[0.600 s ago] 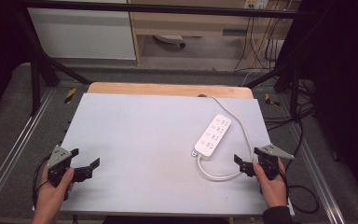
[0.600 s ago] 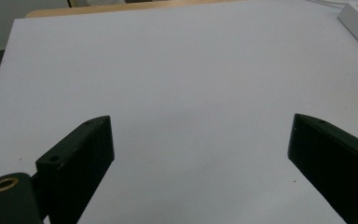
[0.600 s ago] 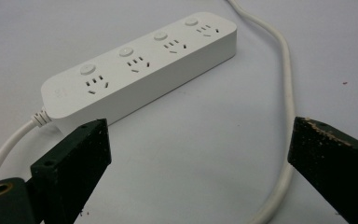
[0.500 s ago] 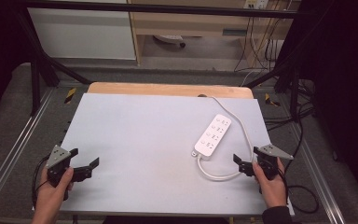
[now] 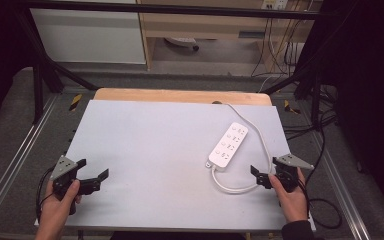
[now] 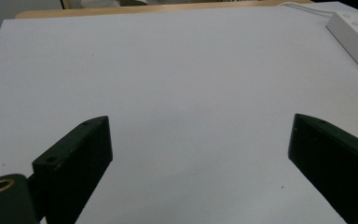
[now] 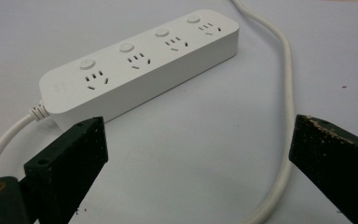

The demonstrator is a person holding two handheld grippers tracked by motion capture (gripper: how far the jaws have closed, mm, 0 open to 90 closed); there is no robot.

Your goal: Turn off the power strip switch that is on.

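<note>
Both tongs released, empty. White four-socket plastic power strip (image 7: 140, 65) flat on pale grey tabletop (image 5: 155, 145), just ahead of right tongs (image 7: 198, 154), untouched; its white cable (image 7: 286, 70) loops beside them. Left tongs (image 6: 200, 158) well apart. Nothing done yet; approach and grasp remaining.

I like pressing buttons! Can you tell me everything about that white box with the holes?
The white plastic power strip is a long block with rounded corners. It has four socket groups, each with a round button beside it. It lies flat and slanted on the pale grey table, towards its right side. Its white cable loops around beside it. Nothing grips it; the right tongs stand open nearby.
</note>
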